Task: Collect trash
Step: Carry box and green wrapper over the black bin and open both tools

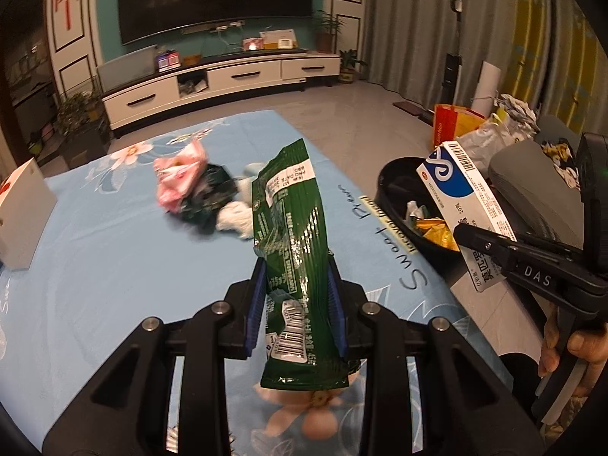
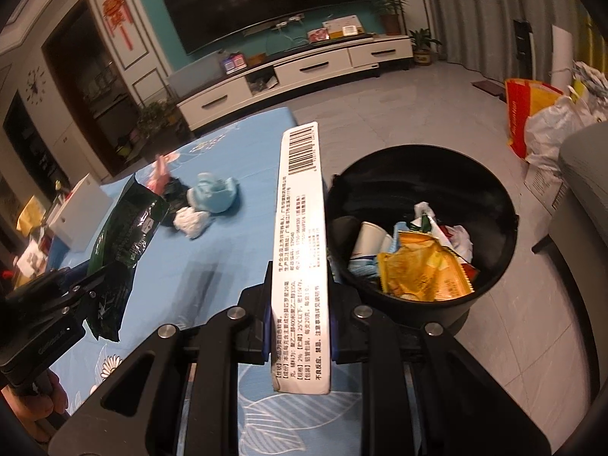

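My left gripper (image 1: 296, 304) is shut on a green snack wrapper (image 1: 292, 235) and holds it above the blue cloth-covered table (image 1: 114, 266); the wrapper also shows in the right wrist view (image 2: 121, 243). My right gripper (image 2: 300, 323) is shut on a white and blue medicine box (image 2: 302, 250), held upright at the table's right edge beside the black trash bin (image 2: 486, 190). The box shows in the left wrist view (image 1: 463, 205) over the bin (image 1: 395, 174). A pile of trash lies further back on the table: a pink wrapper (image 1: 178, 174), a dark wrapper (image 1: 205, 197), white tissue (image 2: 192, 222) and a blue crumpled piece (image 2: 212, 192).
The bin holds an orange bag (image 2: 421, 266), a paper cup (image 2: 370, 239) and other wrappers. A white box (image 1: 19, 212) stands at the table's left edge. Bags (image 2: 539, 129) sit on the floor to the right. A TV cabinet (image 1: 228, 76) stands at the back.
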